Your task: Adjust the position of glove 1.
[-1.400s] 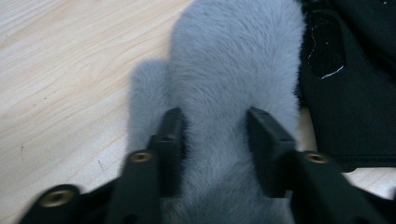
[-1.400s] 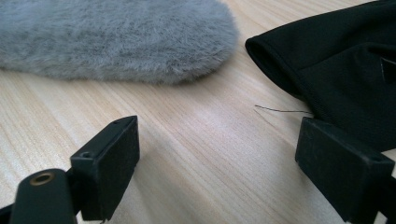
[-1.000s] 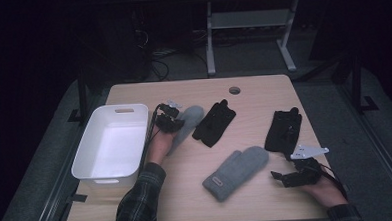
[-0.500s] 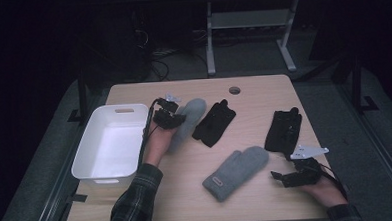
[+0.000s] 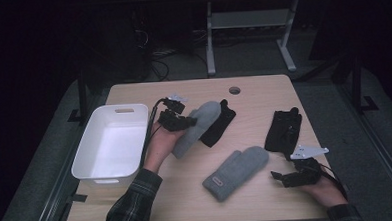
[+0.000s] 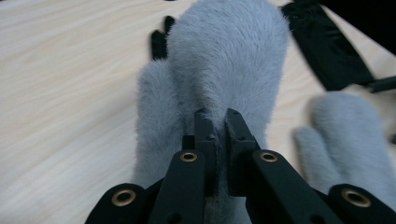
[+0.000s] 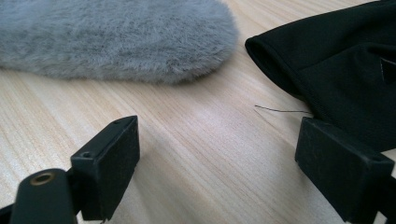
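The left gripper (image 6: 217, 123) was clamped on a grey mitten (image 5: 197, 126), which had lifted toward the white bin (image 5: 110, 144) since a second earlier, probably its destination. The right gripper (image 5: 292, 179) rested apart, beside the second mitten (image 5: 236, 171).

On the wooden surface (image 5: 263, 95) lie four gloves. One grey fluffy mitten (image 5: 197, 126) is pinched at its cuff by the left tool (image 5: 183, 122), its rounded end pointing away toward the far side; it partly covers a black glove (image 5: 219, 123) beside it. A second grey mitten (image 5: 236, 171), with a small label near the cuff, lies flat and diagonal near the middle. Another black glove (image 5: 283, 130) lies flat at the right. A white bin (image 5: 110, 144) stands at the left, empty.
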